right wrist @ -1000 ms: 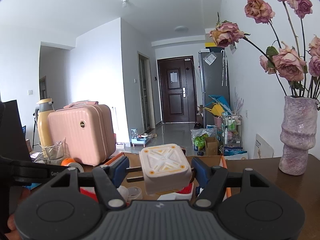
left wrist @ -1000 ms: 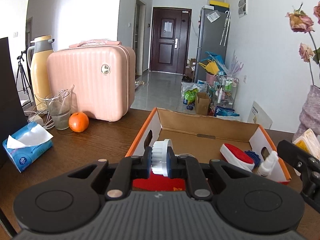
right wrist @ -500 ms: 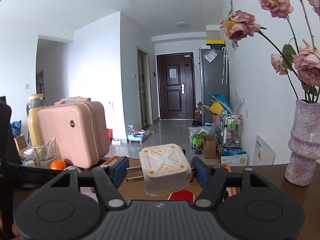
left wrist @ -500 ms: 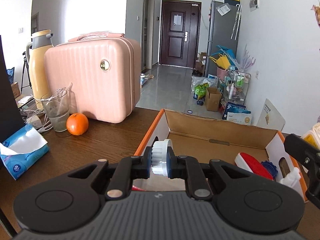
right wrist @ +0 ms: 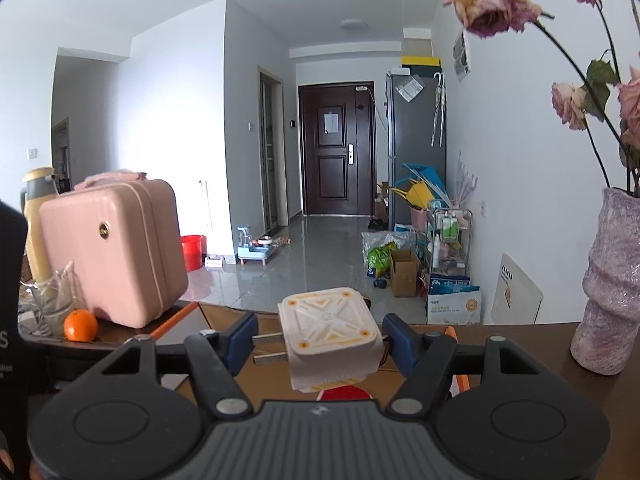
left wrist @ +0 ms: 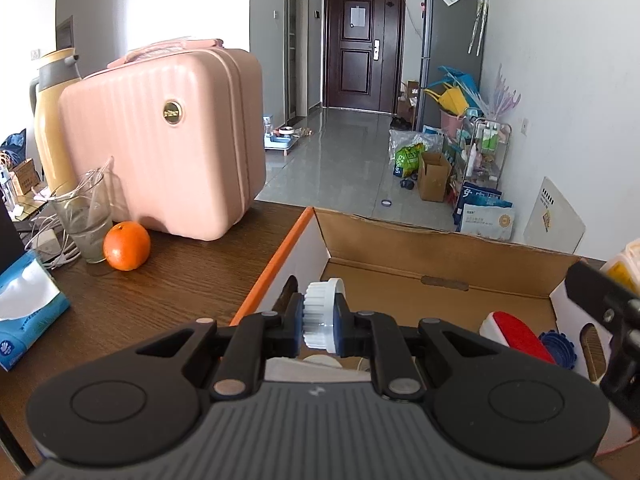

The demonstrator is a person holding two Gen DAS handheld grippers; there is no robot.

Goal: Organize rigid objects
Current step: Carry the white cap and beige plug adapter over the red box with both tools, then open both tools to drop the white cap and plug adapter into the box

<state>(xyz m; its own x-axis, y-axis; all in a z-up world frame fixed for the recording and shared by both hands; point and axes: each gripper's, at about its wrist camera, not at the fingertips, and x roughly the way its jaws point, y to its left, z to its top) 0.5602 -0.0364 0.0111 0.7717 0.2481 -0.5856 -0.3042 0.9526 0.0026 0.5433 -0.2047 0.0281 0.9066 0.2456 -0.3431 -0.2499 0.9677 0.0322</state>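
My left gripper [left wrist: 320, 322] is shut on a white ribbed cap [left wrist: 322, 312], held on edge above the near left part of an open cardboard box [left wrist: 440, 258] with an orange rim. Inside the box at the right lie a red and white piece [left wrist: 516, 332] and a blue cap [left wrist: 558, 350]. My right gripper [right wrist: 320, 340] is shut on a cream plug adapter [right wrist: 330, 330] with orange marks; its metal prongs [right wrist: 268, 346] rest against the left pad. The adapter hangs over the box [right wrist: 272, 366].
On the brown table [left wrist: 180, 280] left of the box stand a pink suitcase [left wrist: 168, 148], a yellow thermos [left wrist: 52, 120], a glass [left wrist: 86, 220], an orange [left wrist: 127, 246] and a tissue pack [left wrist: 28, 304]. A purple vase [right wrist: 608, 292] with dried roses stands at the right.
Both grippers have moved forward over the box with their loads still gripped; the suitcase and the vase now look larger and closer.
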